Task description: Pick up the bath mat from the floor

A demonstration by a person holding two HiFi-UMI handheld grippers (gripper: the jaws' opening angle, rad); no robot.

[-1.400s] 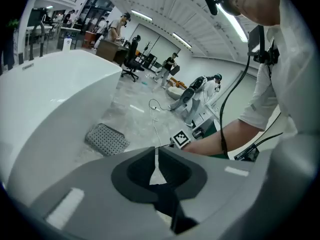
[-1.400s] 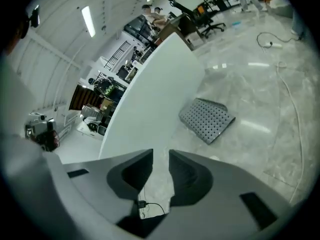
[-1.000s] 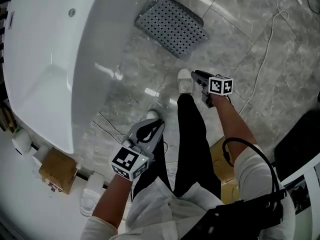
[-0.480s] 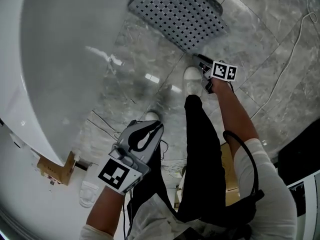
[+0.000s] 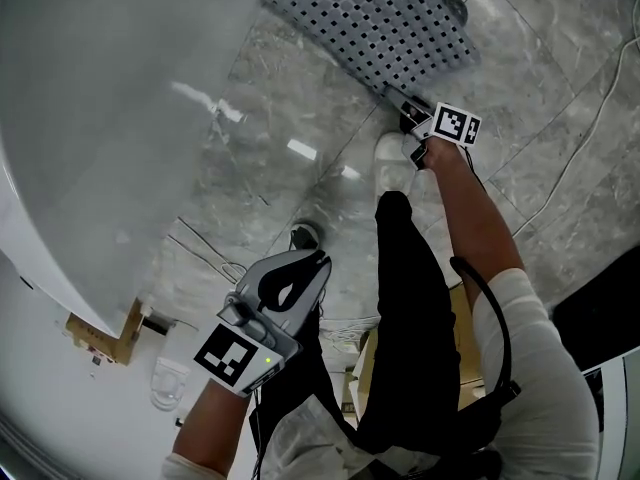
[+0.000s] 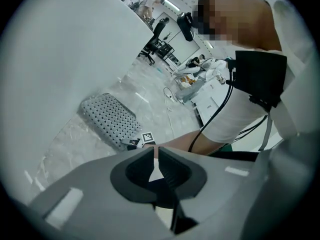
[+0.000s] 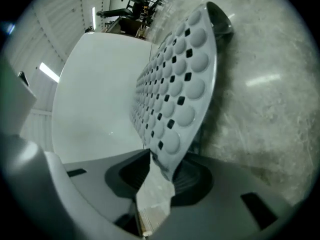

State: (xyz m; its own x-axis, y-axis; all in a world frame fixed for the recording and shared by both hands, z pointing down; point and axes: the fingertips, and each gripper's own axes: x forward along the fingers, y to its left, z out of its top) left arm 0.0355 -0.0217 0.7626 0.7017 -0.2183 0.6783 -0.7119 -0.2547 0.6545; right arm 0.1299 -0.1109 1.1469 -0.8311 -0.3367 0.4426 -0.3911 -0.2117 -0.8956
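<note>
The grey perforated bath mat [image 5: 370, 18] lies on the marble floor beside the bathtub. It also shows in the left gripper view [image 6: 110, 119]. My right gripper [image 5: 400, 103] is stretched out low at the mat's near corner. In the right gripper view the mat [image 7: 175, 79] runs away from the right gripper [image 7: 165, 161]; its corner sits between the jaws, which stand apart and do not visibly clamp it. My left gripper [image 5: 322, 258] hangs by the person's leg, away from the mat. In its own view the left gripper [image 6: 156, 151] has its tips together and nothing between them.
The white bathtub [image 5: 100, 118] fills the left side, right next to the mat. The person's white shoes [image 5: 392, 153] stand just short of the mat. A white cable [image 5: 600, 88] trails over the floor at right. A cardboard box [image 5: 95, 333] sits at lower left.
The right gripper has moved forward over the floor up to the mat's near corner. The view has swung closer to the mat. The left gripper stays by the leg.
</note>
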